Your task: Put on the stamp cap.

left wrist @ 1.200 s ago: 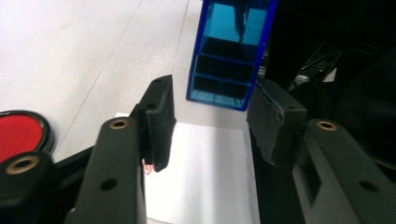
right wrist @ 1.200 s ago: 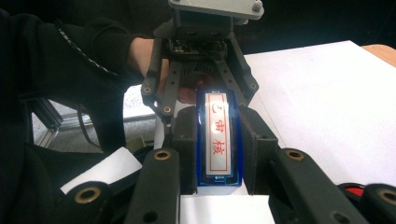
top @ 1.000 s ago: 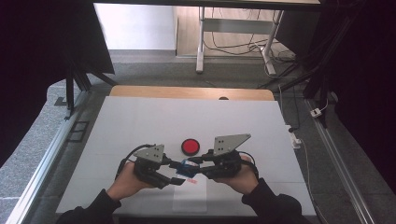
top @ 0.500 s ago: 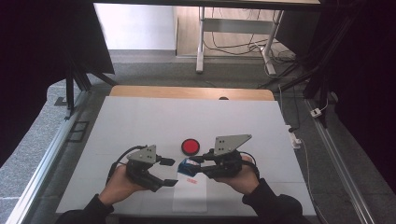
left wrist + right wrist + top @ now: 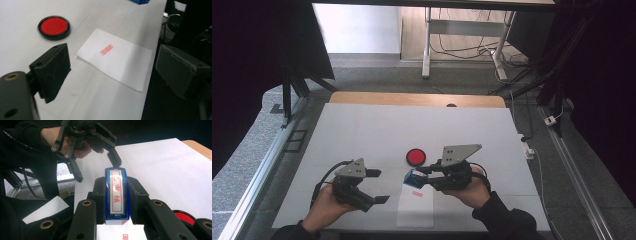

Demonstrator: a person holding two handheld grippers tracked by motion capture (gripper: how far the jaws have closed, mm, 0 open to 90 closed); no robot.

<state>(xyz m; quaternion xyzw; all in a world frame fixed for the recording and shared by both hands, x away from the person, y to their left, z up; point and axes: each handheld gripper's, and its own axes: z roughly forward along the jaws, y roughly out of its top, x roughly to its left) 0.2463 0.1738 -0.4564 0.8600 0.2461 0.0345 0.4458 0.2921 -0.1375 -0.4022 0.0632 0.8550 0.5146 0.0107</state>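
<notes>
Closest to the person, at the near edge of the white counter (image 5: 362, 130), lies a sheet of paper (image 5: 416, 210) with a small red stamped mark (image 5: 415, 193) near its far end; the left tool's own view shows the same mark (image 5: 106, 49) in the middle of the sheet (image 5: 117, 60).

To the left of the sheet, the left tool (image 5: 378, 186) is held just above the counter, apart from everything. Its jaws stand wide, have just been opening, and have nothing between them; in its own view the two black pads (image 5: 53, 70) frame the paper from either side without touching it.

On the other side, the right tool (image 5: 418, 176) is clenched on a blue stamp (image 5: 414, 178), which hangs just over the far end of the paper, close to the red mark. From that tool's own view the stamp (image 5: 117, 195) sits squarely between the two pads, its white label with red characters facing up, and the left tool (image 5: 98, 166) shows beyond it in the person's hand.

A little farther out, just beyond the stamp, a round red ink pad (image 5: 415, 157) in a black rim rests on the counter, lid off. A strip of bare wood (image 5: 412, 99) runs along the counter's far edge.
</notes>
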